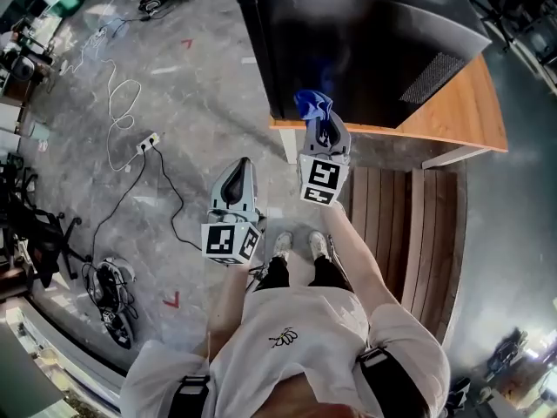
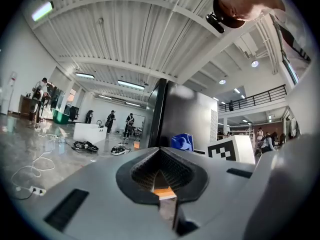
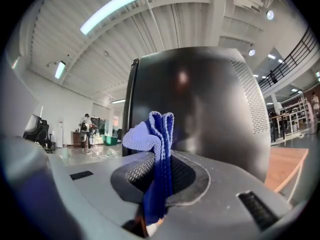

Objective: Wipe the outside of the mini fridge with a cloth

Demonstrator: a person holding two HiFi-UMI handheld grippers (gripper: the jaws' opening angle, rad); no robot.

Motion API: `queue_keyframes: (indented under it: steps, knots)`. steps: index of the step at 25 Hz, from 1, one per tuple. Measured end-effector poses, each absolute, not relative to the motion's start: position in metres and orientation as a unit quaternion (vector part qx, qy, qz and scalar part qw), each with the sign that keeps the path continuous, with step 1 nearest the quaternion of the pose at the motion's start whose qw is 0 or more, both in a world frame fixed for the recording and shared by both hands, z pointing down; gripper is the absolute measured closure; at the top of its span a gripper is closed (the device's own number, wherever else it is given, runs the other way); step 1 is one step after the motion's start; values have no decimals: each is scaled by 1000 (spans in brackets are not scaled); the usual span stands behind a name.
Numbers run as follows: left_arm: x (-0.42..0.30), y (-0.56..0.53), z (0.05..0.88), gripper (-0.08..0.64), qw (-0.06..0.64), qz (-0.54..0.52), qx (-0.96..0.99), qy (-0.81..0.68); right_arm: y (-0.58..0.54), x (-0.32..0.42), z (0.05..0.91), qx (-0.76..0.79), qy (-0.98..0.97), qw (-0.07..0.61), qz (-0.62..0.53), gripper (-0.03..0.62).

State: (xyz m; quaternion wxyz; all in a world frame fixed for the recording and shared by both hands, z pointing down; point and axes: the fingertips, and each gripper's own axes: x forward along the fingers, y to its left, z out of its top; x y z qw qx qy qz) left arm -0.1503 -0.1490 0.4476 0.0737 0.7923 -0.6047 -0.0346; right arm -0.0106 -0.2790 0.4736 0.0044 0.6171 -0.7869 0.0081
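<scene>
Right gripper (image 1: 324,125) (image 3: 160,170) is held up at the mini fridge (image 1: 365,42) (image 3: 210,99), jaws clamped onto a blue cloth (image 1: 313,104) (image 3: 156,136). The cloth is pinched through its middle. A bunched fold sticks out past the jaw tips toward the fridge and a strip hangs down behind them. In the head view the cloth sits right at the fridge's near lower edge, close to the corner. In the right gripper view it stands in front of the dark glossy side wall, with the vent grille (image 3: 248,96) off to its right. Can't tell from any view whether cloth and fridge are actually touching; very close at least.

Left gripper (image 1: 239,171) (image 2: 161,176) hangs lower and to the left, nearer the person's body and well apart from the fridge. Its jaws are together with nothing between them. Through its view the cloth (image 2: 182,141) and the right gripper's marker cube (image 2: 231,150) show just beside the fridge (image 2: 185,114).

The fridge stands on a wooden bench (image 1: 461,111), the person's shoes (image 1: 283,244) are just in front of it. Grey floor to the left has a white cable and power strip (image 1: 148,142).
</scene>
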Motion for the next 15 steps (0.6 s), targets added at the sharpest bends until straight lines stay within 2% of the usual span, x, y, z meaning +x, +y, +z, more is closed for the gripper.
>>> queue_keyframes:
  steps: [9, 15]
  knots:
    - [-175, -150, 463, 555, 87, -44, 776, -623, -291, -110, 494, 563, -826, 11, 20, 531]
    - [-175, -146, 482, 555, 101, -26, 773, -625, -300, -114, 500, 568, -823, 21, 11, 531]
